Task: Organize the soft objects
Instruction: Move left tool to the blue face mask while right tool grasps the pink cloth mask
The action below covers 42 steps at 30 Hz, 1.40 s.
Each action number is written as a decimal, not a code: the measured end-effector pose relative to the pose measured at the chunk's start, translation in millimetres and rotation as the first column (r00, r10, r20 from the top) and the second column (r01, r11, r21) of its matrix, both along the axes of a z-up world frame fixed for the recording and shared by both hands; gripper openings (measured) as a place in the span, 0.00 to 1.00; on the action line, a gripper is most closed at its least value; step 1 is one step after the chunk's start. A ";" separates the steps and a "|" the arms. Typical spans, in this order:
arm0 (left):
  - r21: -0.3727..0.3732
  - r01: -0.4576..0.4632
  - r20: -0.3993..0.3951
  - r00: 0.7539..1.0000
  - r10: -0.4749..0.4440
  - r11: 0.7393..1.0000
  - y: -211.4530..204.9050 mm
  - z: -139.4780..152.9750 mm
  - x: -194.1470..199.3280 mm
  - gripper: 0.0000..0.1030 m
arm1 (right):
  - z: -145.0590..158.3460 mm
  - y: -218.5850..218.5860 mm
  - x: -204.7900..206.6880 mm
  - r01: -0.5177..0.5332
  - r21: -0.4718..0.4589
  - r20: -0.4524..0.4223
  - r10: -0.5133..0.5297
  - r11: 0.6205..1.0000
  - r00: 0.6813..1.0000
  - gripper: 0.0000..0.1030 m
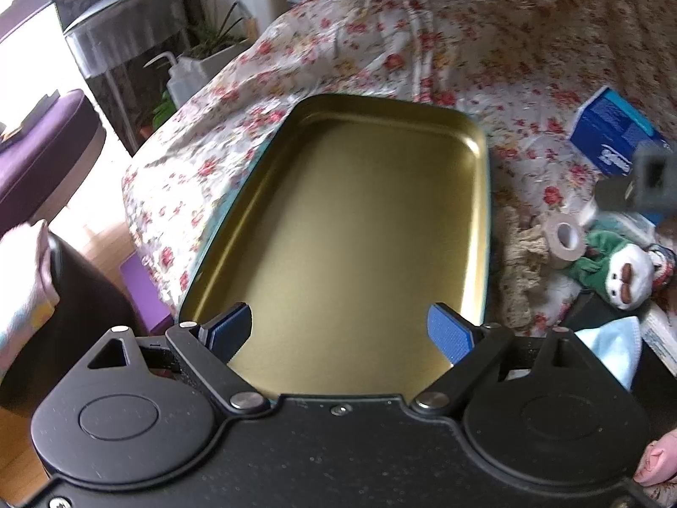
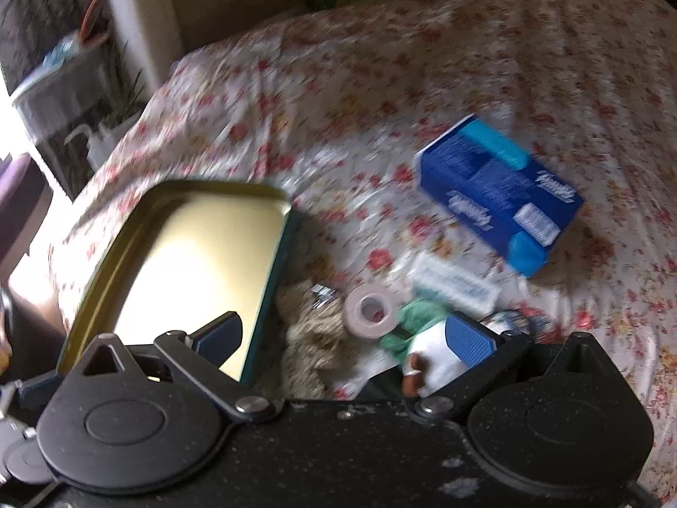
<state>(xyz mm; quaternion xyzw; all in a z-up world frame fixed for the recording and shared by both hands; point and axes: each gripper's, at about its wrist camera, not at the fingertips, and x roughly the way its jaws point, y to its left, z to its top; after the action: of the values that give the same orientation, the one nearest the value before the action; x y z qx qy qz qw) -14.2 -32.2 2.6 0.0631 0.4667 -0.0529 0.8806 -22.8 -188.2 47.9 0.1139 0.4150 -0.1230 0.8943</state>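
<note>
Bedspread of pale cloth printed with red and yellow flowers (image 1: 486, 42) covers the bed and carries everything else. On it, directly in front of my left fingers (image 1: 338, 332), lies the shallow rectangular gold-lined metal tin (image 1: 359, 220) with a teal outer rim, open side up and with nothing in it. My left fingers are spread wide, their blue pads hanging over the near end of the tin without gripping anything.

Farther off on the bedspread rests a dark blue cardboard tissue box with light blue corners (image 2: 499, 194), lying tilted and well apart from the tin. Just beside the tin's right edge lies a crumpled beige knitted cloth (image 2: 313, 338). Next to that cloth stands a beige roll of tape (image 2: 370, 309), and touching the roll is the small plush toy with a white face and green hood (image 1: 613, 271).

My right fingers (image 2: 345, 336) are also spread wide and hold nothing; the right pad sits against the plush toy's white part, the left pad over the tin. A light blue face mask (image 1: 617, 347) lies near my left gripper's right side.
</note>
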 end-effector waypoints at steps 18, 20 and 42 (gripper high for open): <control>-0.048 0.331 0.022 0.944 -0.330 0.942 -70.0 5.8 -51.4 0.85 | -14.5 -107.0 -97.6 0.339 0.080 0.094 -0.346 0.937 0.934 1.00; -0.037 0.358 0.029 0.934 -0.357 0.933 -72.5 5.9 -59.0 0.85 | -26.1 -104.5 -116.9 0.366 0.047 0.089 -0.369 0.929 0.925 0.99; -0.148 0.383 0.007 0.922 -0.386 0.912 -55.8 19.4 -85.0 0.85 | -65.6 -66.9 -184.6 0.396 0.110 -0.155 -0.378 0.912 0.913 1.00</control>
<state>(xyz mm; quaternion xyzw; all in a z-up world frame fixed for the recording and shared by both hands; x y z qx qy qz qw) -99.2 -88.0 22.0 0.0880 0.4497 -0.2601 0.8500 -207.4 -255.1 -17.6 0.2477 0.4492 -0.2758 0.8129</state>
